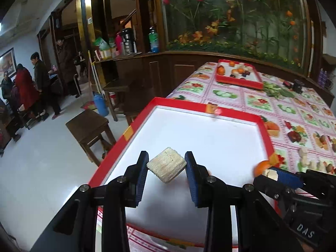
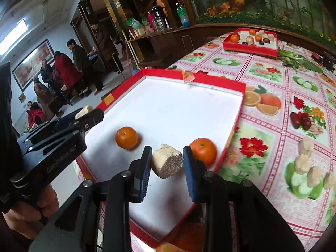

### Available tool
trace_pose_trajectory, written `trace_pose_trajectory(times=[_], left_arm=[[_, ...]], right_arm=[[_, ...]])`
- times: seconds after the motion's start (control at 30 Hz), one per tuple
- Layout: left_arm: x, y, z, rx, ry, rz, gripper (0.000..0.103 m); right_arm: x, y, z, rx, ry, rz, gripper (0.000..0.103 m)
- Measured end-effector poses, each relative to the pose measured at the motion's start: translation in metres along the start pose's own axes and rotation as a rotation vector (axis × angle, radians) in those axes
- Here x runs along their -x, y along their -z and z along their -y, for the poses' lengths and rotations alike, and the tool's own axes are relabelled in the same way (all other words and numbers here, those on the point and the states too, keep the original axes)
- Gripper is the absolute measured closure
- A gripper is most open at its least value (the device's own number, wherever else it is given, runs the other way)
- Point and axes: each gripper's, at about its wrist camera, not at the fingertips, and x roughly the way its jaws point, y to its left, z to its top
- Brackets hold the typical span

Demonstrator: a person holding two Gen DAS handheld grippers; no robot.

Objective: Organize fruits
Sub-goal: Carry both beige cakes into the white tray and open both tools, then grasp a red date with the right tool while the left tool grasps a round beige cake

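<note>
Floral oilcloth table (image 2: pixel 273 79) — red-rimmed tray (image 1: pixel 210 113), both grippers clamped on pale chunks, busy room.

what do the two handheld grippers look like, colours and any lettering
Both grippers, left gripper and right gripper, have angular matte-black frames with silver pivot bolts and ribbed dark-blue finger pads. White lettering marks each body, only partly legible.
</note>
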Motion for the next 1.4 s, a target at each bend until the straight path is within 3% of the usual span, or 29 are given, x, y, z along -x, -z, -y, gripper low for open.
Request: trace_pose_trajectory(times=[0.33,0.4,0.47,0.63,1.0,1.17,1.4], left_arm=[[-0.02,0.011,-0.005,-0.003,-0.038,-0.075,0.067],[-0.02,0.012,-0.004,-0.008,-0.045,-0.08,0.059],[-0.016,0.012,-0.005,-0.005,-0.059,-0.071,0.041],[-0.003,0.007,-0.002,-0.005,-0.063,-0.035,0.036],[0.028,0.0,0.036,-0.082,0.042,0.022,0.029],[0.034,0.003,0.061,-0.122,0.125,0.013,0.029],[0.044,0.009,0.116,-0.227,0.27,0.002,0.025]], right_arm=[[-0.015,0.001,-0.003,-0.011,0.028,-0.049,0.07],[-0.013,0.002,-0.004,-0.009,0.034,-0.041,0.07],[-0.008,0.002,-0.003,-0.007,0.036,-0.027,0.068],[0.016,-0.003,0.004,-0.027,0.034,0.046,0.064],[0.092,0.0,0.059,-0.075,0.147,0.204,0.062],[0.149,0.026,0.119,-0.143,0.291,0.267,0.062],[0.2,0.07,0.19,-0.233,0.465,0.261,0.063]])
